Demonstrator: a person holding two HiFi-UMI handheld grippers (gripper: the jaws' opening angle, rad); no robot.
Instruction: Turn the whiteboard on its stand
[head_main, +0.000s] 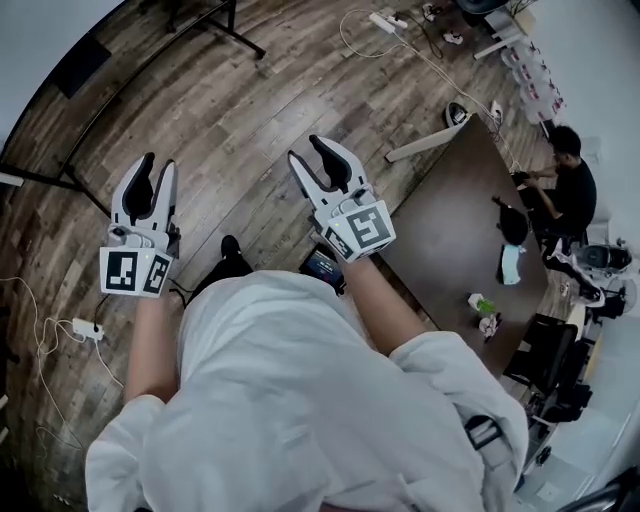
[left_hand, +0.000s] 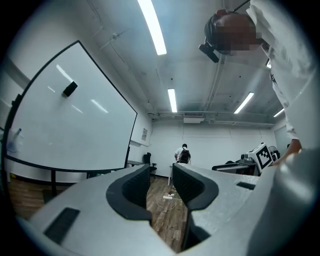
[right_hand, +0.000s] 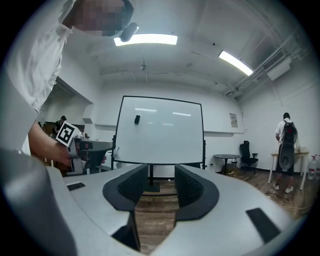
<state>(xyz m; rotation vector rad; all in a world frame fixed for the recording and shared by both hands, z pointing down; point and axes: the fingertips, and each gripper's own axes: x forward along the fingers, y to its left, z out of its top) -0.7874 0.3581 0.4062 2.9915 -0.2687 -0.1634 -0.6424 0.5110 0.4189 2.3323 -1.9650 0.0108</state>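
The left tongs (head_main: 158, 168) are released, the 2 grey padded jaws apart with only wooden floor (head_main: 250, 110) between them. The whiteboard (left_hand: 70, 115) stands upright on its black stand, off to their left and ahead, its long axis level. It is a glossy white panel in a thin dark frame with 1 small dark block stuck on. The right tongs (head_main: 312, 155) are also released and empty, facing the board squarely from well apart. The left hand looks nearer.

wood floor (head_main: 250, 120), white walls (right_hand: 220, 142), ceiling striplights (left_hand: 152, 27)
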